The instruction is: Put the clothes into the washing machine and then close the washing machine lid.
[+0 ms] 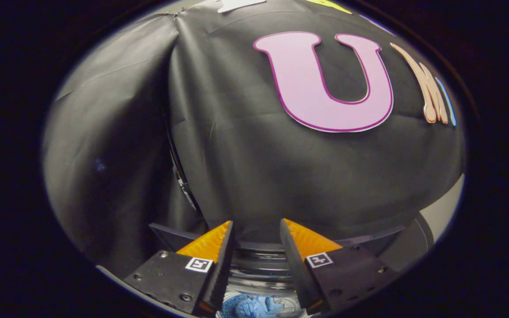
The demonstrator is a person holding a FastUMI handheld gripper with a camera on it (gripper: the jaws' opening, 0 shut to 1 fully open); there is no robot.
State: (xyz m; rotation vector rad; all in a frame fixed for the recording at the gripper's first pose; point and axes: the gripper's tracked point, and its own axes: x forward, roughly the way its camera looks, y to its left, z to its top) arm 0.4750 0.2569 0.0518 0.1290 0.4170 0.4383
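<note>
My gripper [256, 229] hangs above the washing machine [259, 265], its two fingers apart with nothing between them. Below the gap I look down into the round metal drum. A blue garment [256, 305] lies crumpled at the bottom of the drum, well under the fingers. The dark lid [168, 236] stands raised behind the left finger, leaning towards the booth wall. The fingers cover most of the machine's top.
The black cloth wall hangs close behind the machine. A dark cable [181, 176] runs down a fold in the cloth to the left of the fingers. A pale strip of floor or wall [444, 207] shows beyond the machine on the right.
</note>
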